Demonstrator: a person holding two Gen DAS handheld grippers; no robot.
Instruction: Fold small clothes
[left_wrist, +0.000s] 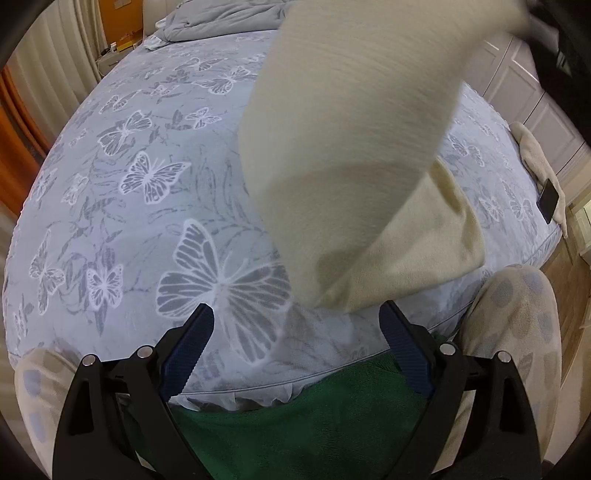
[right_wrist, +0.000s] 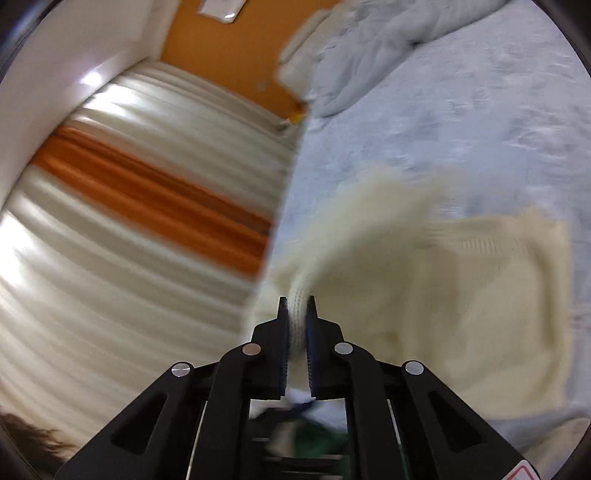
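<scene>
We're looking low across the bed (left_wrist: 129, 184) from its near edge; right wrist is tilting over it toward the curtains (right_wrist: 110, 258), sharing the bed.

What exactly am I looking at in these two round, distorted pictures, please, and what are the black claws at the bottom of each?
No robot here: a person holds a two-finger gripper in each hand, and a fisheye camera on each looks forward along its fingers, hence the round, bent pictures.

The left wrist view shows the left gripper open and holding nothing, above a bed sheet printed with butterflies. A cream knit garment hangs in front of it, its lower part lying on the sheet. A green cloth lies below the gripper, and a dark phone rests on a pale cloth at the bed's far edge.

The right wrist view shows the right gripper shut on a fold of the same garment, lifting it. This picture is blurred, probably by motion.
</scene>
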